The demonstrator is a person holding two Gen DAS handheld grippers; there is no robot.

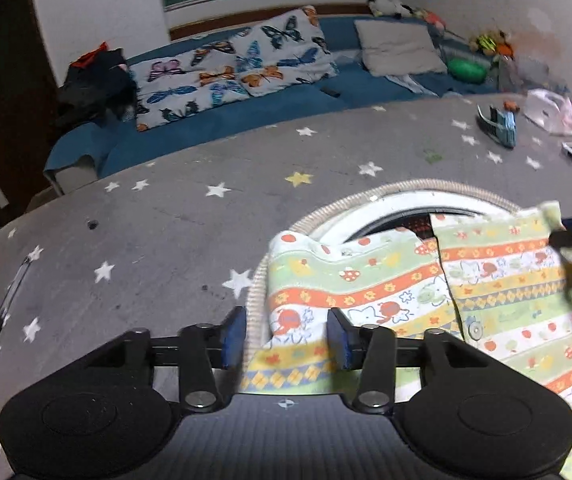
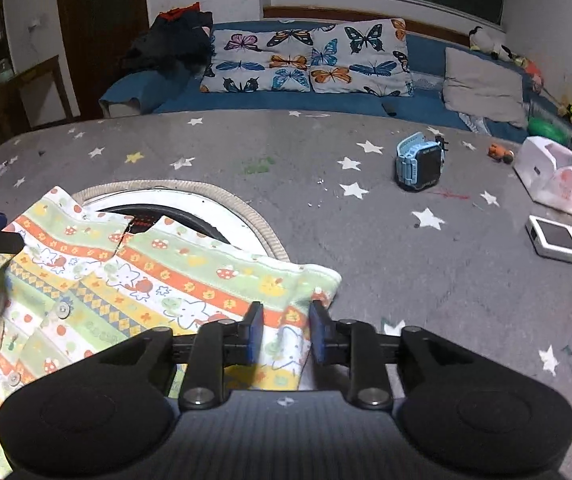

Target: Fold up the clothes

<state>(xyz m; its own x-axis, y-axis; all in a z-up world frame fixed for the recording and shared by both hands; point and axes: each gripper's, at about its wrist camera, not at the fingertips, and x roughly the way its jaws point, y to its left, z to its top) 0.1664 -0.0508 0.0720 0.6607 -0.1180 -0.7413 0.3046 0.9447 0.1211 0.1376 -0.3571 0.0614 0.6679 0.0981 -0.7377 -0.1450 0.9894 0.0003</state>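
Nearest the left wrist camera, the left gripper (image 1: 286, 334) has its blue pads apart, straddling the near left shoulder of a small patterned shirt (image 1: 385, 300) without pinching it. That shirt lies spread on the grey star-print table (image 1: 166, 232), its collar end draped over a round white object with a braided rim (image 1: 401, 196) at the far side, button placket facing up. To the right, the right gripper (image 2: 286, 330) likewise sits parted around the garment's right shoulder corner, cloth between the pads but not clamped as far as I can judge. Thin cotton by the look of it: light, limp, creasing easily, likely to sag and slide once lifted. Shoulder seams and hem corners, where fabric doubles, seem the firmest places to pinch. Far right lie a blue watch (image 2: 419, 166) and a white device (image 2: 565, 242)
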